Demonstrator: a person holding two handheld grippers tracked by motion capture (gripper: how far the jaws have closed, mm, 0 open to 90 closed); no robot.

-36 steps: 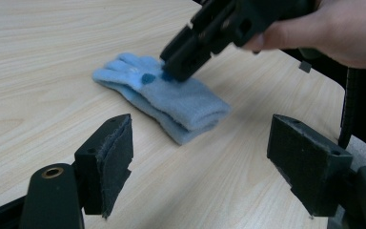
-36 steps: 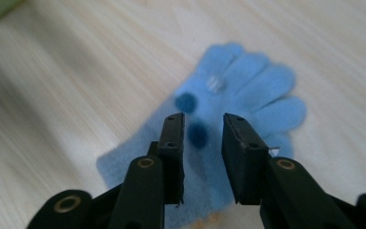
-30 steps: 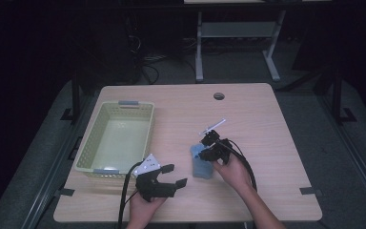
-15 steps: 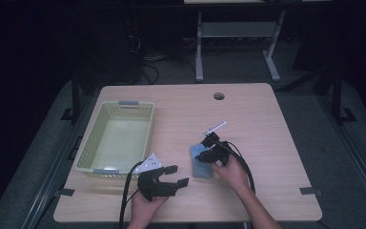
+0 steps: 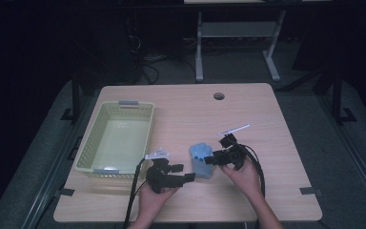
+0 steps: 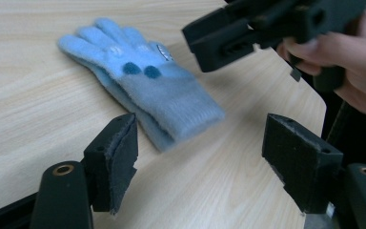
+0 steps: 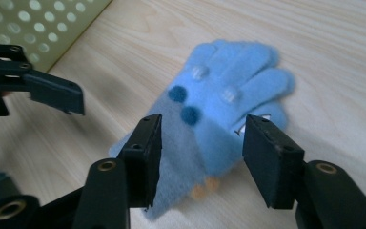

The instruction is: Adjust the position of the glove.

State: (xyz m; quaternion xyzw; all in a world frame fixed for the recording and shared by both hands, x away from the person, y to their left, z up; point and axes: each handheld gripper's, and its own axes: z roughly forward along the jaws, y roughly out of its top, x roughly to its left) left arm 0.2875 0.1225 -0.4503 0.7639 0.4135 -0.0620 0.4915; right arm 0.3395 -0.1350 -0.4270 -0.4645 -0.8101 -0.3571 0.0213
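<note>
The right gripper (image 5: 210,160), jaws just opening, straddles the blue glove (image 5: 200,160) unpressed; the left gripper (image 5: 187,172) waits beside it, open and empty.

The high view looks forward and down on the whole desk (image 5: 267,114) from afar. Each claw's camera sits close behind its jaws, looking low along them; both share the blue glove (image 6: 147,90) ahead.

Lt blue fuzzy glove (image 5: 201,159) w/ dark dots, flat on table, fingers twd far edge
</note>
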